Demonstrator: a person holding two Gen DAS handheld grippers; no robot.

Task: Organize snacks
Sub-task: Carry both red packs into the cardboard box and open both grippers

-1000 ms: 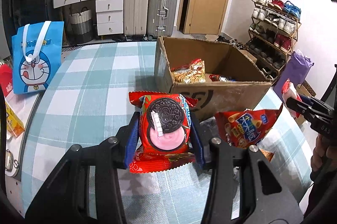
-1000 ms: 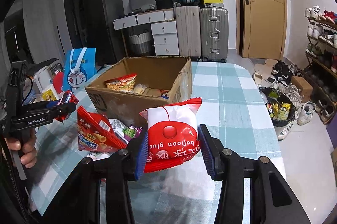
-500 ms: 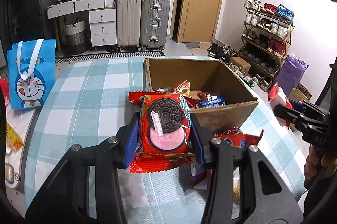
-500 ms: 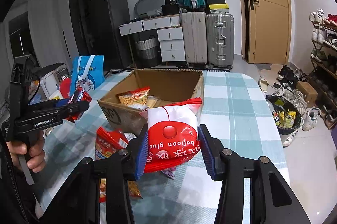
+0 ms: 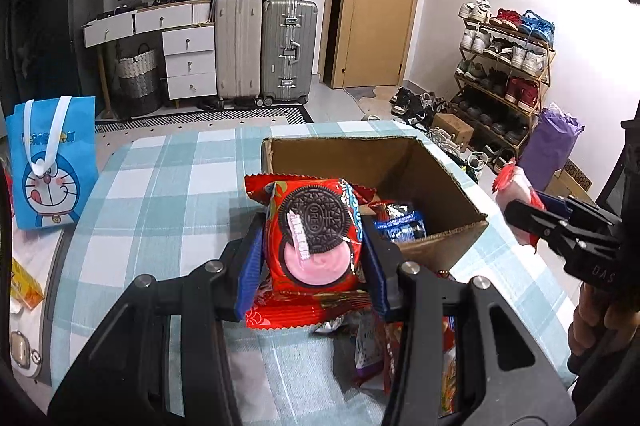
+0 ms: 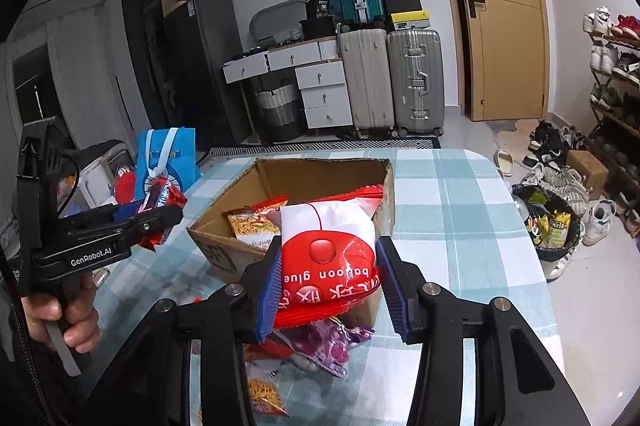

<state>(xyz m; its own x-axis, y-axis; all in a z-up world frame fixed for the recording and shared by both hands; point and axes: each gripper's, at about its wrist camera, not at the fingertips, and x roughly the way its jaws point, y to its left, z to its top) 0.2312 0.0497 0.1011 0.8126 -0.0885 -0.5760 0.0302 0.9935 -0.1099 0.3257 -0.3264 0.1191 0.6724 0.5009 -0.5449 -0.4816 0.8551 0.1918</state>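
Observation:
My left gripper (image 5: pixel 312 266) is shut on a red Oreo packet (image 5: pixel 314 234) and holds it above the near left corner of the open cardboard box (image 5: pixel 440 246). My right gripper (image 6: pixel 330 278) is shut on a red and white balloon glue packet (image 6: pixel 328 250), held above the box's near edge (image 6: pixel 216 254). Inside the box lie an orange noodle snack bag (image 6: pixel 252 222) and a blue packet (image 5: pixel 400 226). Each gripper shows in the other's view, the left (image 6: pixel 160 218) and the right (image 5: pixel 520 209), both with their packets.
Loose snack packets lie on the checked tablecloth below the grippers, a purple one (image 6: pixel 324 346) among them. A blue Doraemon bag (image 5: pixel 52 161) stands at the table's left edge. Suitcases (image 5: pixel 264 49), drawers and a shoe rack (image 5: pixel 504 65) stand beyond the table.
Both grippers have risen and moved forward with their packets, from in front of the box to above its near edge. The loose packets now lie below them.

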